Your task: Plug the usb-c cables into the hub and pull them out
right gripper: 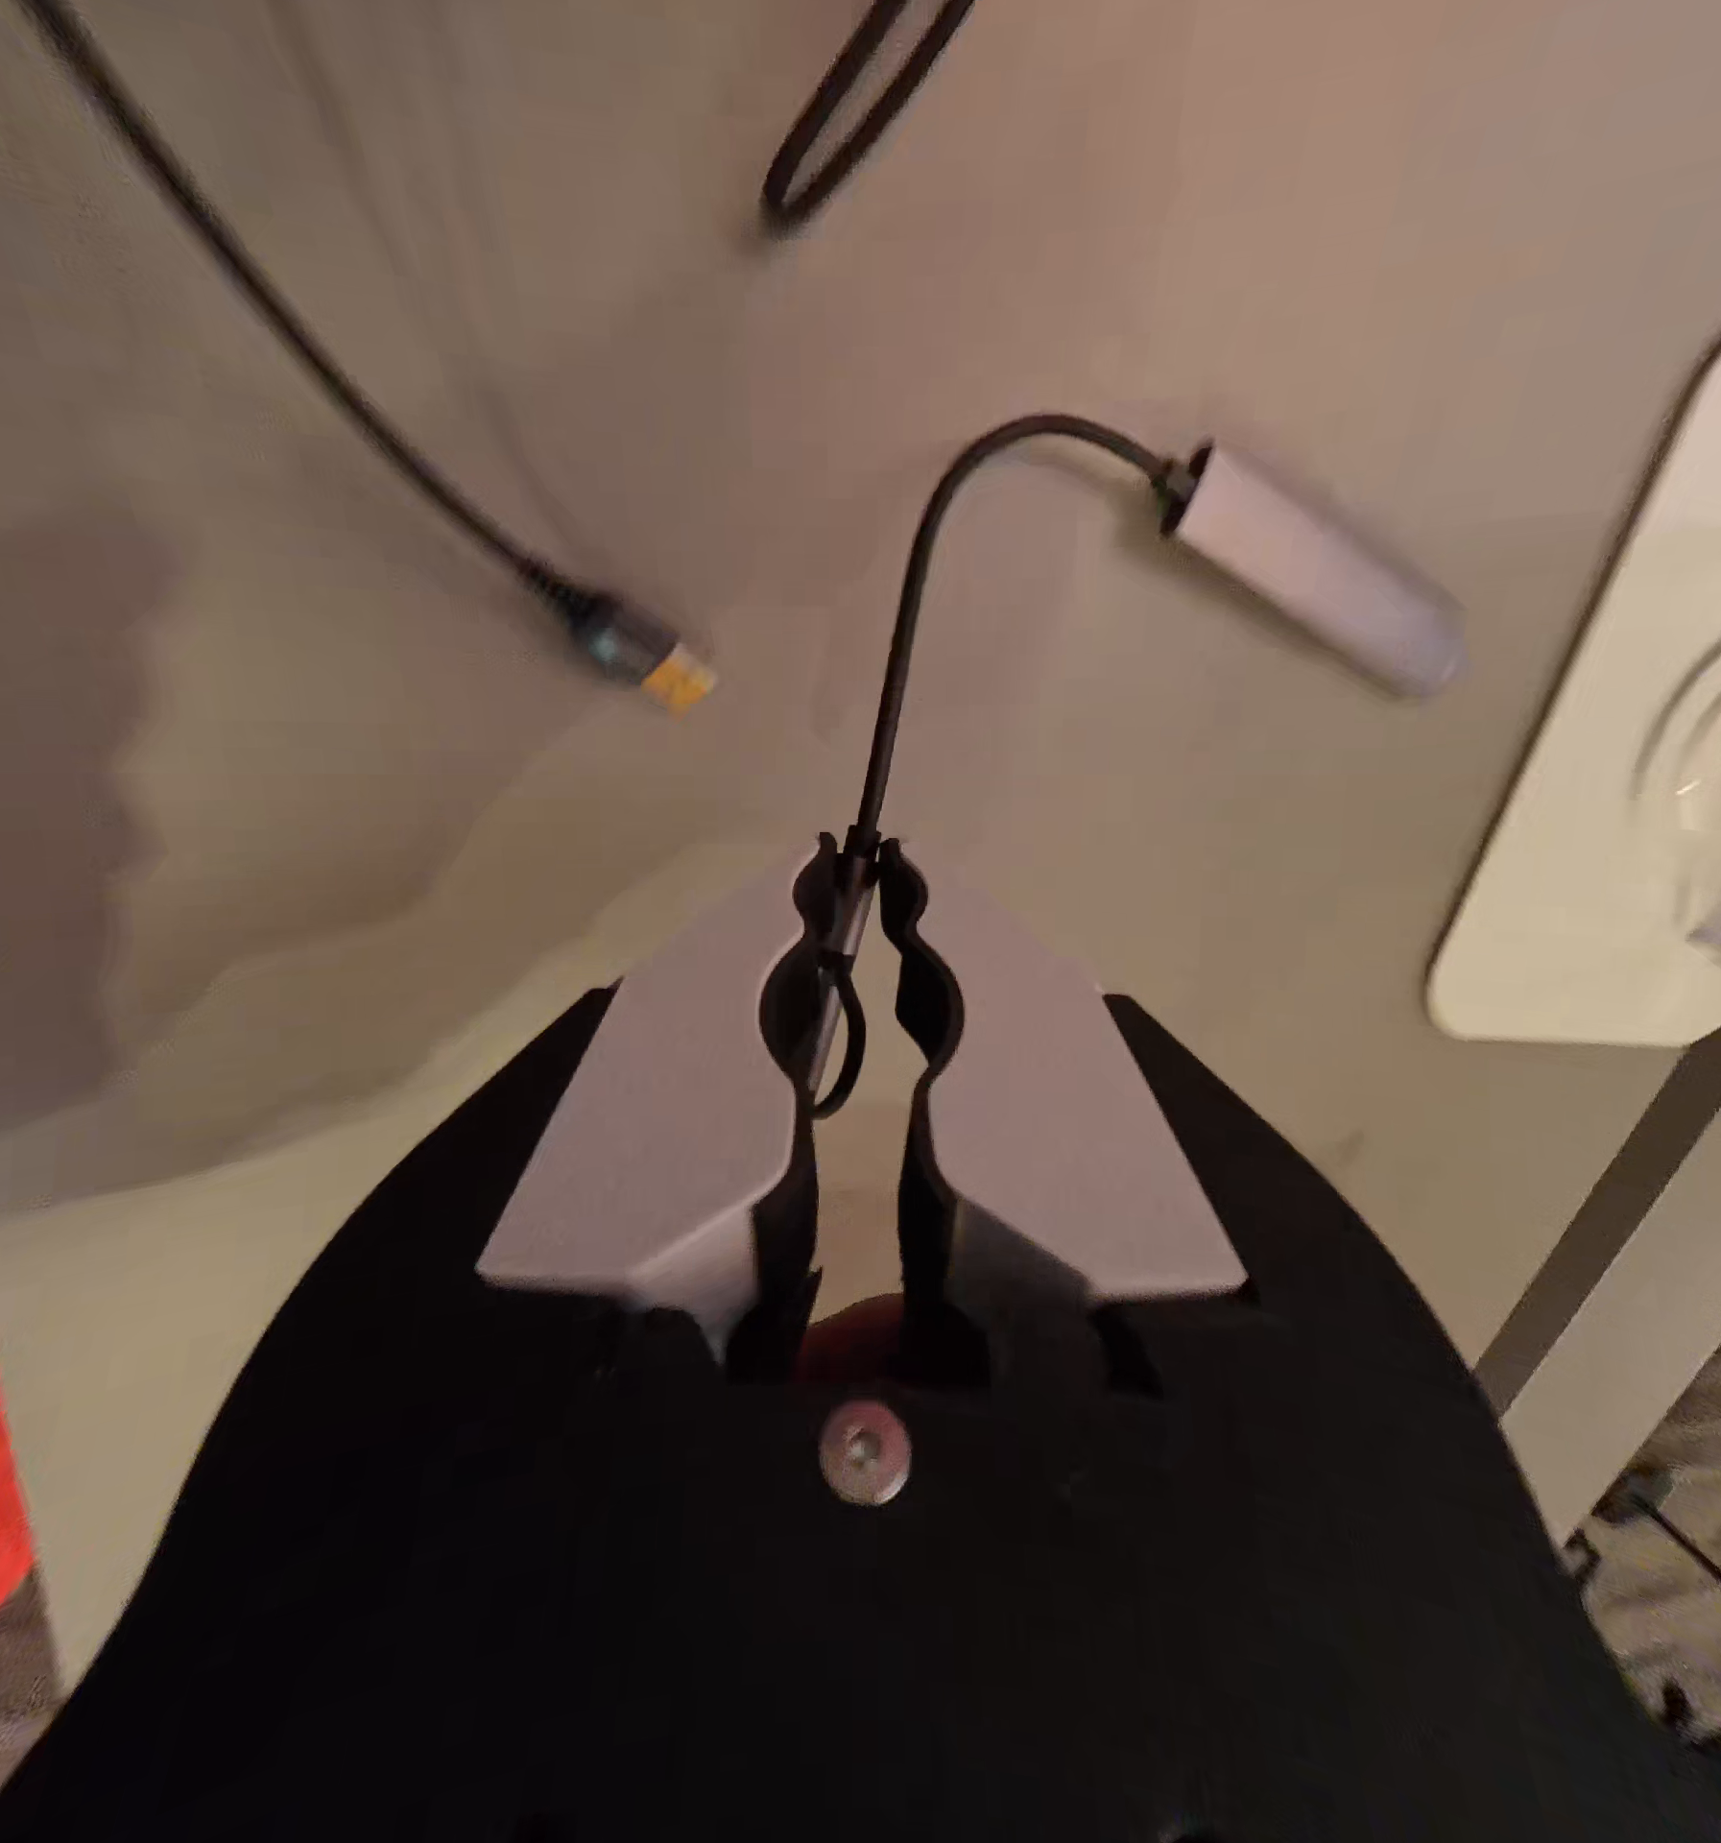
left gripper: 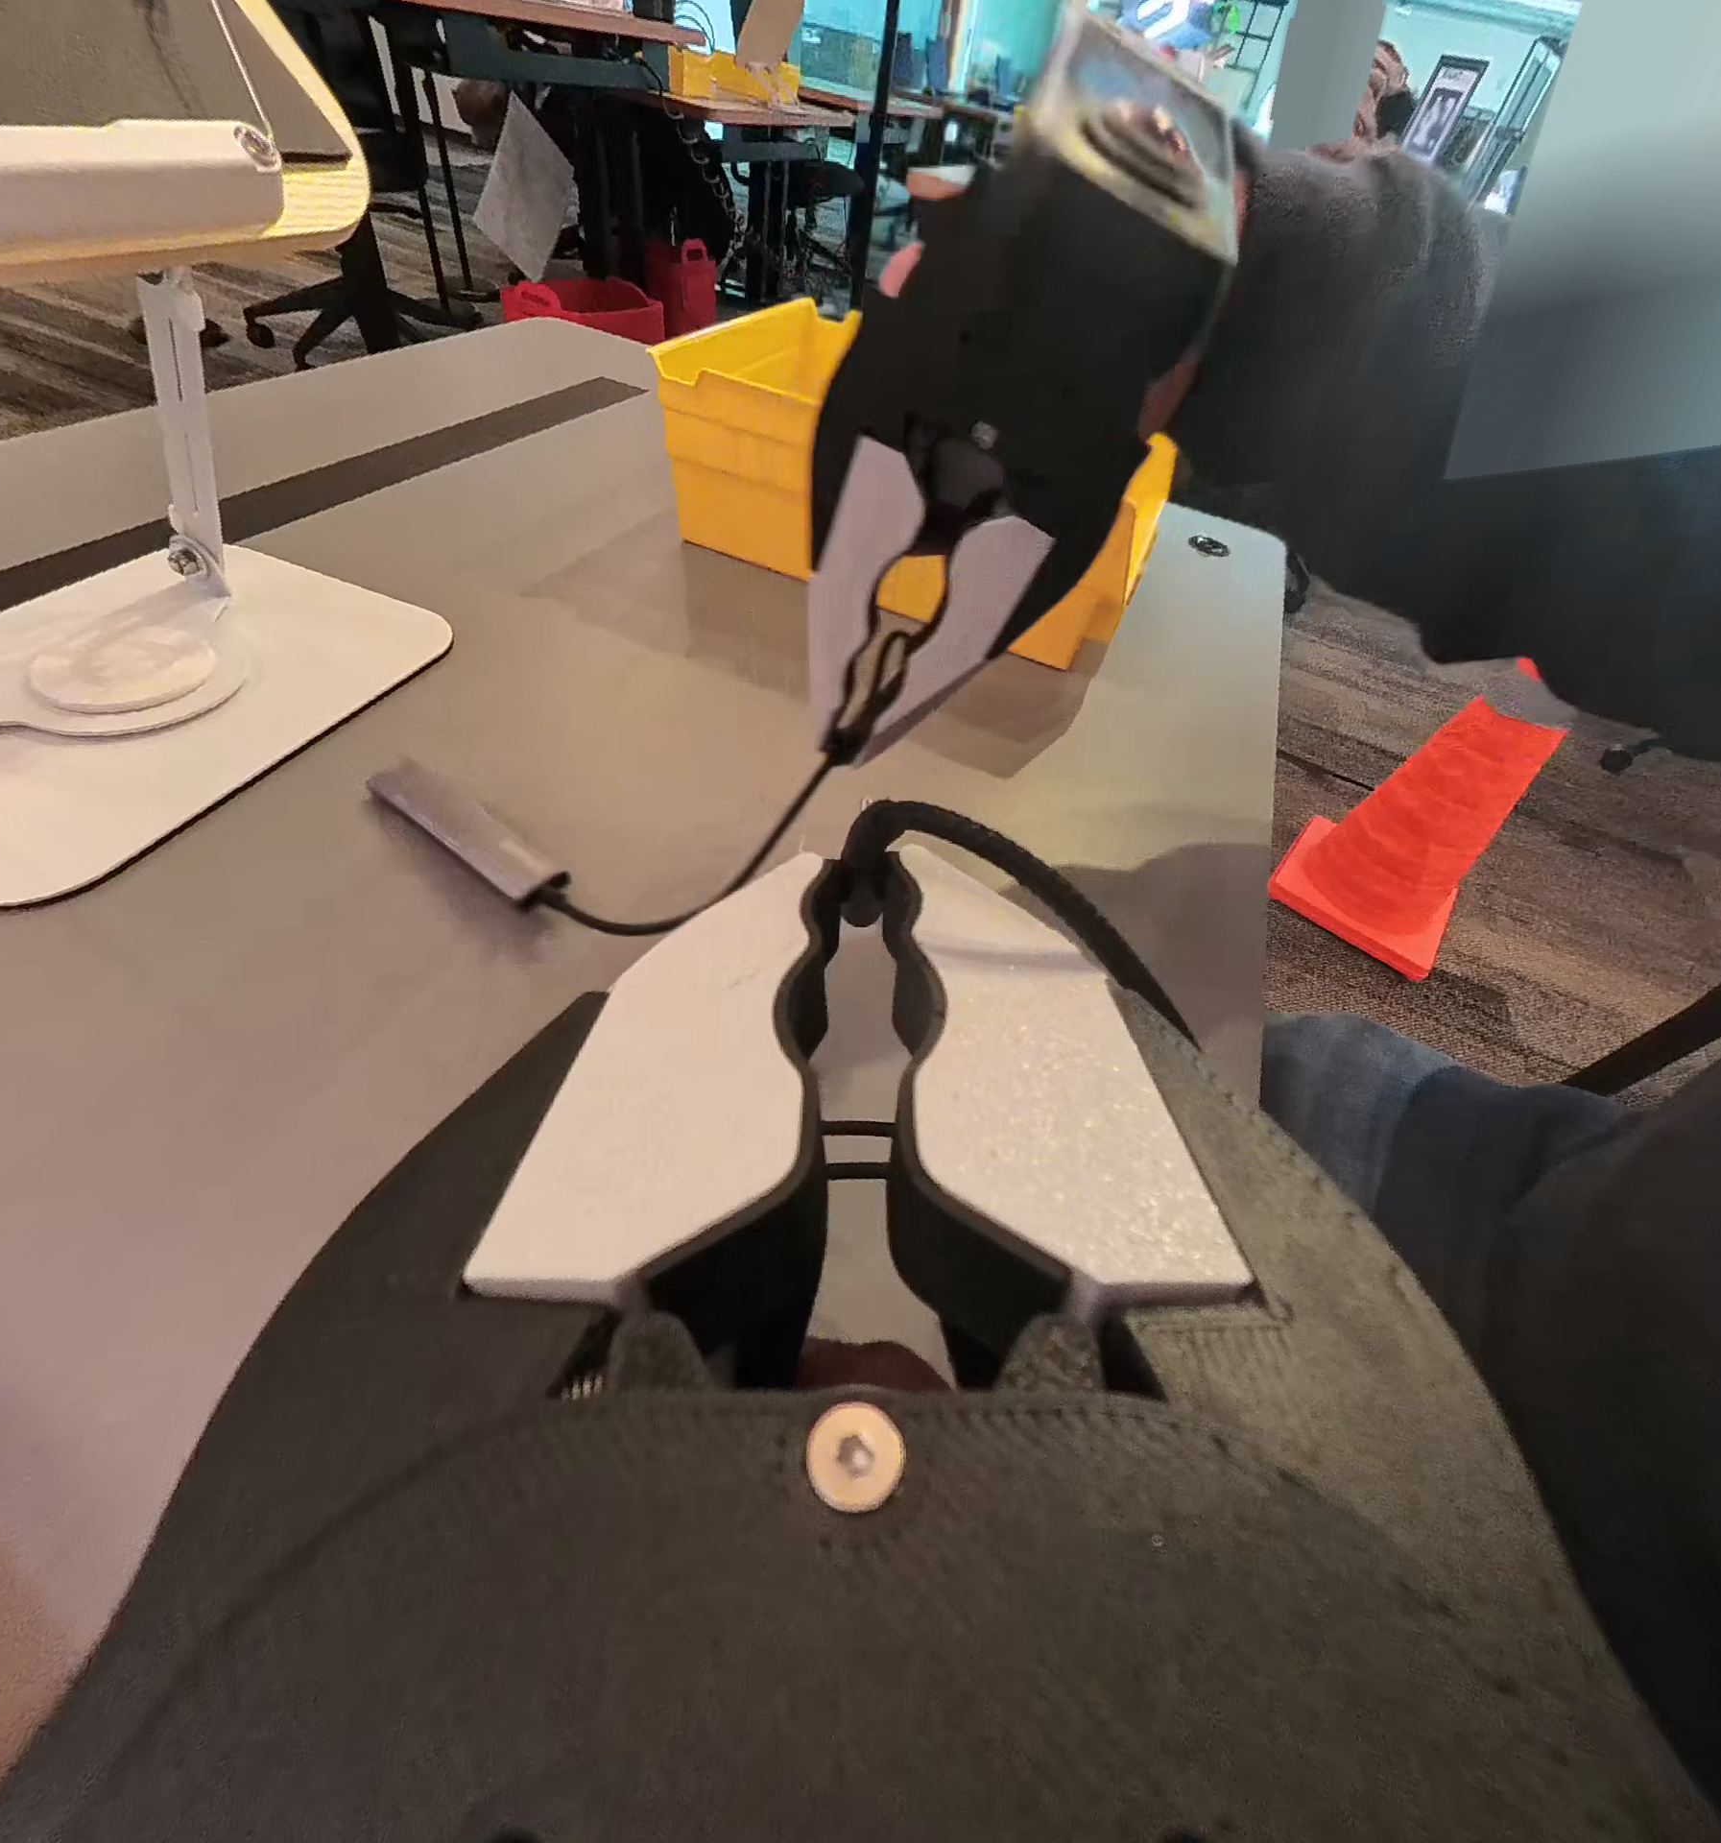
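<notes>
The left tool (left gripper: 861,898) is sitting low over the grey table (left gripper: 557,638), its two fingers pinched together on the end of a thick braided black cable (left gripper: 1026,878); that cable is arching out of the tips and trailing off to the right, over the table's edge. The right tool (left gripper: 851,738) is hanging tilted above the table beyond it, and in its own view the right tool (right gripper: 861,848) is clamped on the plug end of the hub's thin black lead (right gripper: 901,618); the lead is curving up and across to the slim grey hub (right gripper: 1320,573). The hub is lying flat on the table, near the corner of a white stand base (right gripper: 1574,758); in the left view the hub (left gripper: 462,828) is resting just beside that base (left gripper: 138,698). A second braided cable's plug (right gripper: 652,668), with a gold-coloured tip, is lying loose on the table to the left of the lead, apart from the hub. A yellow bin (left gripper: 746,449) is standing at the far edge of the table; an orange cone (left gripper: 1414,828) is sitting on the carpet to the right.
</notes>
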Action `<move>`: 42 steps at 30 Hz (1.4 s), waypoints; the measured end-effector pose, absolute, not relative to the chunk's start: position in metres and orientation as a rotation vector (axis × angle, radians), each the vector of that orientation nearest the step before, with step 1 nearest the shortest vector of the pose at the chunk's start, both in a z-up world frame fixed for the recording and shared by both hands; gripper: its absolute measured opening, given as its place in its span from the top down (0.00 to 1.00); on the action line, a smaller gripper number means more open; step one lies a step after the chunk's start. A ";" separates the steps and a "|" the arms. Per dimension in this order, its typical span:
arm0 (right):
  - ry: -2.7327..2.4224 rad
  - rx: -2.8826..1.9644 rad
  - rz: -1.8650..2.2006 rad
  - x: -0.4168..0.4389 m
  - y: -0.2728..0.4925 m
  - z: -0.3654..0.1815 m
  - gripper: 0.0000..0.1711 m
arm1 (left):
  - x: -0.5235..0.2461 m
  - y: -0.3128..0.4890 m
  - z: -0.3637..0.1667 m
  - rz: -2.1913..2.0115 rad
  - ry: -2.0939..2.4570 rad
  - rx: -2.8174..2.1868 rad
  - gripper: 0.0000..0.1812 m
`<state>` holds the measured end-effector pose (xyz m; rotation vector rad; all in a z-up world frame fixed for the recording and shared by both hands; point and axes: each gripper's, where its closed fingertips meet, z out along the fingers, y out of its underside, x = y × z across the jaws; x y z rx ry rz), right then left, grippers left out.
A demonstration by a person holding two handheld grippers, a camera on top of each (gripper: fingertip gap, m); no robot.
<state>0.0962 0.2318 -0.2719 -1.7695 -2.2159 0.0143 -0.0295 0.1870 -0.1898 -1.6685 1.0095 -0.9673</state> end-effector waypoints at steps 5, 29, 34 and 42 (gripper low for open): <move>-2.283 -1.866 -0.191 0.156 0.206 -0.301 0.97 | -0.025 0.185 -0.195 -0.995 1.009 -1.679 0.96; -2.096 -1.842 0.260 0.073 0.284 -0.320 0.41 | -0.028 0.189 -0.209 -1.002 0.998 -1.707 0.96; -2.093 -1.839 0.340 0.068 0.280 -0.321 0.49 | -0.029 0.191 -0.213 -1.011 0.989 -1.719 0.96; -2.032 -1.857 0.317 0.071 0.290 -0.318 0.42 | -0.025 0.190 -0.217 -1.019 0.995 -1.728 0.96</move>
